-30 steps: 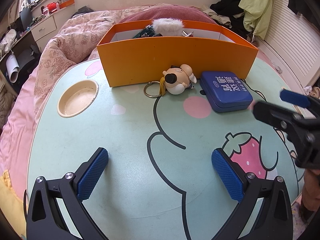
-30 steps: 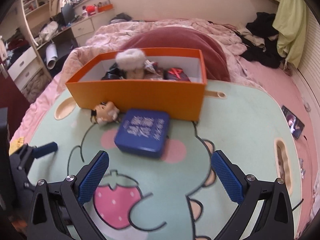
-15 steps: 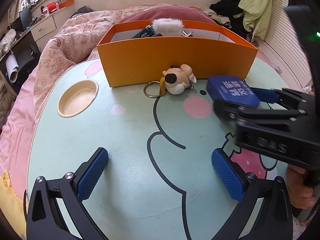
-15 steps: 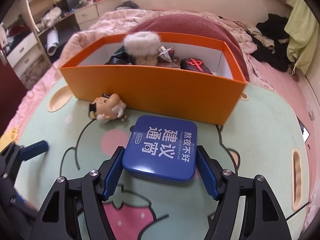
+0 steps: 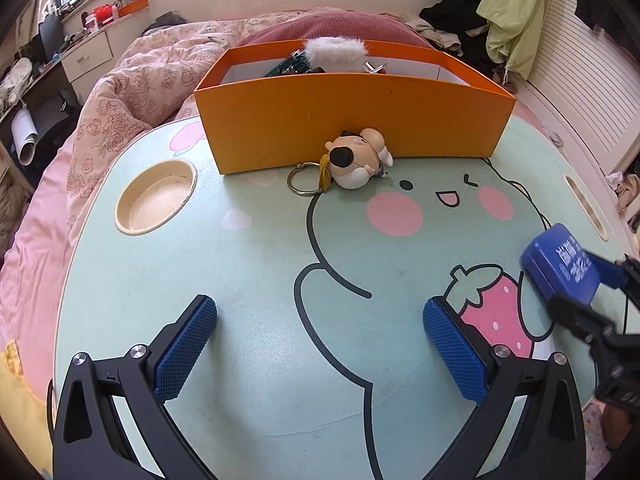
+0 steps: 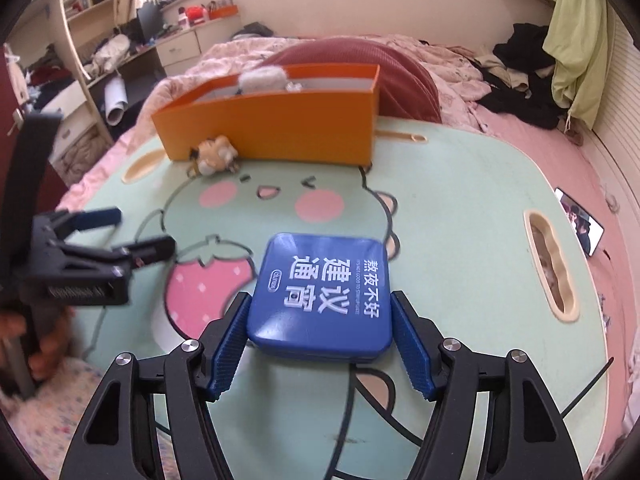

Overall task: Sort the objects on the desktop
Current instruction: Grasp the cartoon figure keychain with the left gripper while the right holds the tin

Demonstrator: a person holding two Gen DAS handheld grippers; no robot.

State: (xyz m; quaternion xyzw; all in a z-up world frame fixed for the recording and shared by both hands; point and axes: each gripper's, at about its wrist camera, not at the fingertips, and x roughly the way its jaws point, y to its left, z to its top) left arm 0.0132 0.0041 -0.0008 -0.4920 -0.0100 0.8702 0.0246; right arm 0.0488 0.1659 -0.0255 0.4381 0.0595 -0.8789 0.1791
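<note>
Right gripper (image 6: 320,344) clamped on blue tin (image 6: 322,296), tin between its pads, above table (image 6: 460,240); left gripper (image 5: 320,344) jaws apart, nothing between; orange box (image 5: 352,120) far ahead.

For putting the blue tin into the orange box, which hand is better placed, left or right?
Right. The right tongs already grip the blue tin between both pads, lifted off the table. The left tongs stand open and empty, low over the table, far from the tin. The orange box lies straight ahead.
</note>
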